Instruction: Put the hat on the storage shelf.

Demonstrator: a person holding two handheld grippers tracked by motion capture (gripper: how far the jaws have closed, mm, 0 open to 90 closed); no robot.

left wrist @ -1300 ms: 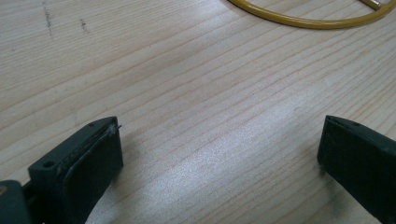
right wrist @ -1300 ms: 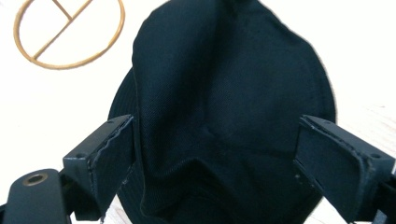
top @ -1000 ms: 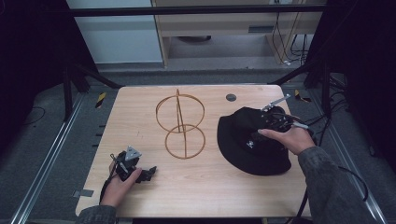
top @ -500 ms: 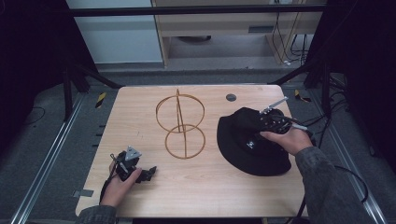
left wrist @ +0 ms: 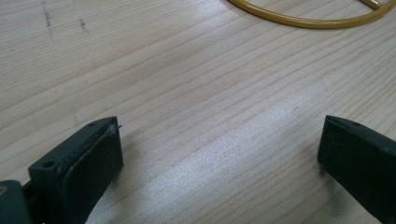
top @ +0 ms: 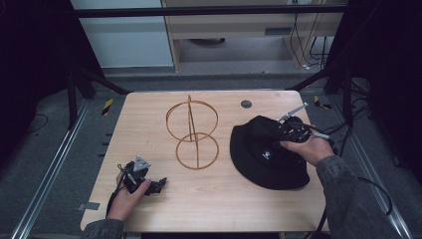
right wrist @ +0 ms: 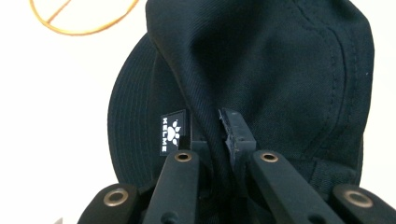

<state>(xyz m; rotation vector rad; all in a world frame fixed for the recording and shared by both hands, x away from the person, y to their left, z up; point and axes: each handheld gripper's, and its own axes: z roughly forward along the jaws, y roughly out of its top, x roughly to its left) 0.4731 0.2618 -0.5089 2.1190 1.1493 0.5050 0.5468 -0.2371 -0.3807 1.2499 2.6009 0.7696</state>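
The right gripper, jaws just closed, pinches a fold of the black hat for lifting; the left gripper rests open on the table, waiting.

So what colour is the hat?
Black, with a small white logo tag; the hat shows best in the right gripper view.

One text could be read: a small black tag sewn on the hat carried the white letters "KELME", set sideways up its edge, with a white paw-print sign beside them. The tag sat on the hat's crown, just above the brim and touching the left side of the fold of cloth pinched there. From above, the same tag showed on the hat as a white speck, too small to read.
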